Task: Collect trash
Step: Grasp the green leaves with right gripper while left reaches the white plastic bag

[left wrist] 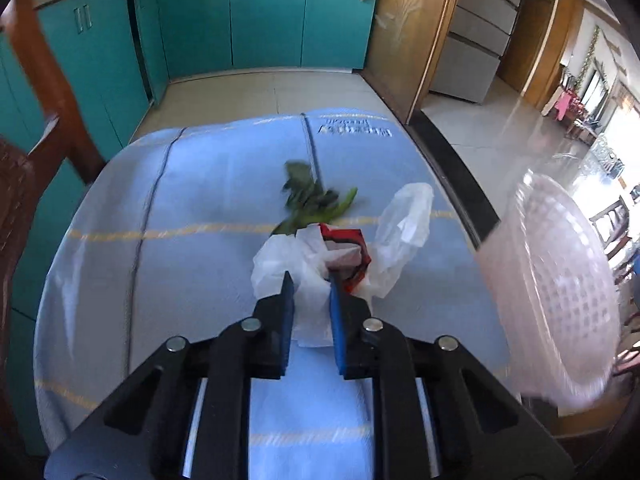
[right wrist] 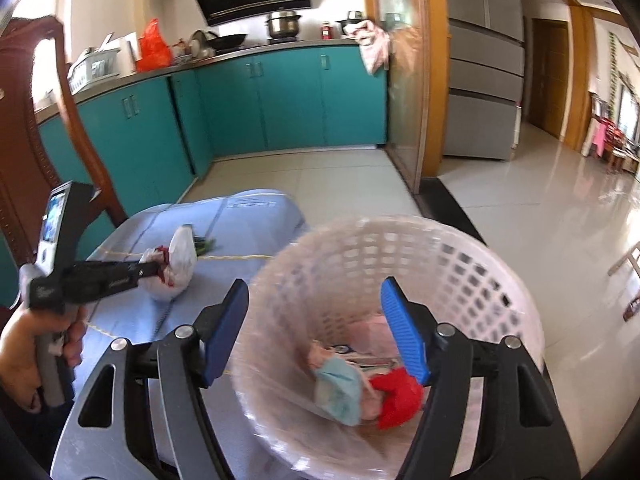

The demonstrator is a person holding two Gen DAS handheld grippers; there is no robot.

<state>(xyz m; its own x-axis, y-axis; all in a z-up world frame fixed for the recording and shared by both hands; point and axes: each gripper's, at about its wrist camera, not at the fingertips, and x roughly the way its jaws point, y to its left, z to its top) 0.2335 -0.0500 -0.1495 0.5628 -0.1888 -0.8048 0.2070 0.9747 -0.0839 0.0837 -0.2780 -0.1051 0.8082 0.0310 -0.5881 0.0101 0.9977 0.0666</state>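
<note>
Left wrist view: a crumpled white plastic bag (left wrist: 296, 264) with a red wrapper (left wrist: 352, 256) tucked into it is being shown on the blue tablecloth (left wrist: 180, 248), beside some green stalks (left wrist: 308, 200). It is being judged light, soft and slippery (best pinched at a bunched fold). The left gripper (left wrist: 311, 280) is being clamped on that bag, while the right gripper (right wrist: 314, 292) is being held apart, its pads apparently bracing the pink basket (right wrist: 460, 256).
</note>
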